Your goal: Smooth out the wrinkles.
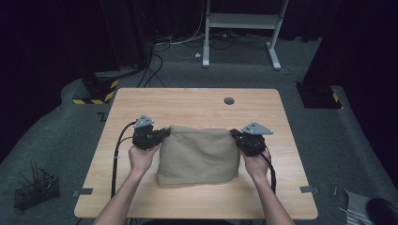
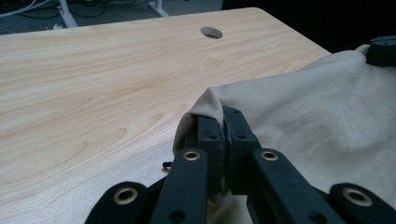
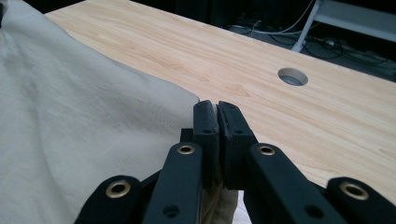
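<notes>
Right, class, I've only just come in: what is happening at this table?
A person stands at a wooden table with a two-jaw gripper in each hand. The left gripper is shut on one far corner of a beige cloth, and the right gripper is shut on the other far corner. The cloth is folded over, and its near edge lies on the table in front of the person. A round hole sits near the far edge of the table.

Both black grippers, left gripper (image 1: 165, 132) and right gripper (image 1: 234, 134), carry grey three-cornered plates (brass-ringed screws), trailing black cables.
</notes>
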A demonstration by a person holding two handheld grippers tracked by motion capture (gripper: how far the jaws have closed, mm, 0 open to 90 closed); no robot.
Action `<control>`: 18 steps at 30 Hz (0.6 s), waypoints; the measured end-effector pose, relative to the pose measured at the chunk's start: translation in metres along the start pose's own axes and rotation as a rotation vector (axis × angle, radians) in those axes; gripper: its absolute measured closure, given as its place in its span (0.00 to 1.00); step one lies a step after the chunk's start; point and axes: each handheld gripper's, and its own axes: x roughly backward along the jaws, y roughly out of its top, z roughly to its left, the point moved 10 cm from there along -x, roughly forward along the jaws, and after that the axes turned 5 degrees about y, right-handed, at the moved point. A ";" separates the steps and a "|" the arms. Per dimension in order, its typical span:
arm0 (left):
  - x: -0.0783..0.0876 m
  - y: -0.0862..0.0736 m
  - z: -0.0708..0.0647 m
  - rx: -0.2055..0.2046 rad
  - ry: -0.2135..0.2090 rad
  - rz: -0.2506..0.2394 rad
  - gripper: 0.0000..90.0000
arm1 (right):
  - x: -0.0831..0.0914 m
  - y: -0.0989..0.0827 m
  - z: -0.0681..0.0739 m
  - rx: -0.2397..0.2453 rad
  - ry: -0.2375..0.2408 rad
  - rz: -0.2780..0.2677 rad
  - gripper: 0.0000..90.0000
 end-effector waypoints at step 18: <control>-0.022 -0.007 0.014 0.038 0.019 0.032 0.97 | -0.023 -0.006 -0.013 -0.052 -0.018 0.009 0.96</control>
